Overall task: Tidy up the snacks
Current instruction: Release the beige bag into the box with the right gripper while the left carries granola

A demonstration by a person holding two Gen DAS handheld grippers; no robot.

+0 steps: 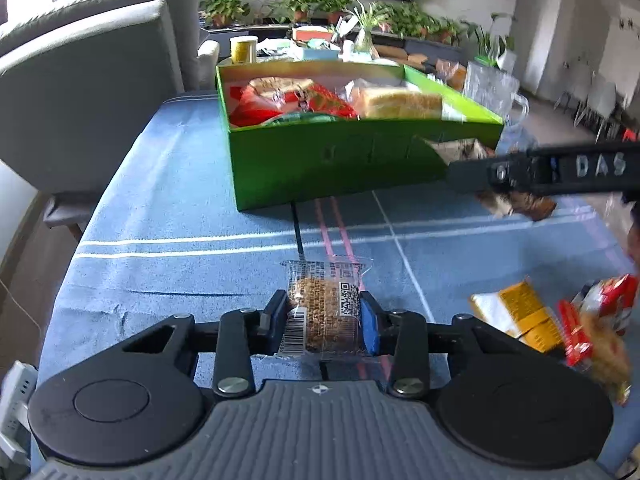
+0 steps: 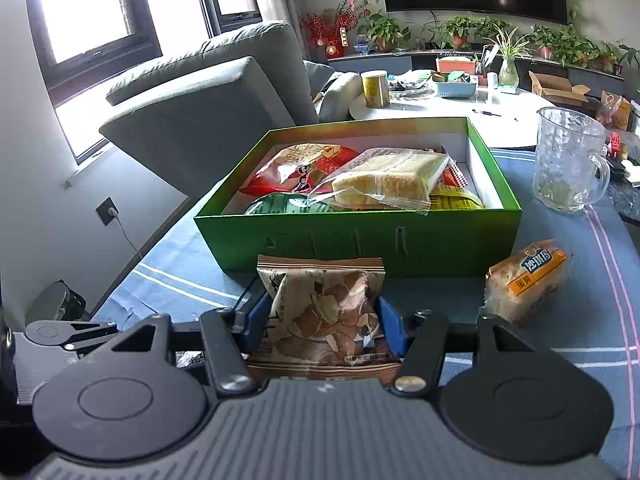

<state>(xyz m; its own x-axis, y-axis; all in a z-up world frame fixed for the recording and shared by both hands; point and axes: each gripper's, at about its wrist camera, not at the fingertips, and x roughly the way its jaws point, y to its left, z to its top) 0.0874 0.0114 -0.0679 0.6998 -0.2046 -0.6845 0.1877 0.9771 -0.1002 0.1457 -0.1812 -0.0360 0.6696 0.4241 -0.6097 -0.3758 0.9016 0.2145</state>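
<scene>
A green box [image 1: 340,160] [image 2: 360,236] on the blue tablecloth holds several snack packs, among them a wrapped bread [image 2: 388,178] and a red bag [image 2: 296,168]. My left gripper [image 1: 324,316] is shut on a clear-wrapped brown snack bar [image 1: 324,304], in front of the box. My right gripper [image 2: 322,322] is shut on a beige snack bag [image 2: 326,308], close to the box's front wall. In the left wrist view the right gripper's black finger [image 1: 540,172] reaches in from the right beside the box, with the beige bag partly hidden behind it.
A yellow-labelled bread pack [image 2: 528,280] [image 1: 516,312] lies right of the box. A red pack [image 1: 592,320] lies near it. A glass pitcher [image 2: 568,160] stands at the box's far right. A grey sofa [image 2: 208,104] stands to the left, a cluttered white table [image 2: 440,104] behind.
</scene>
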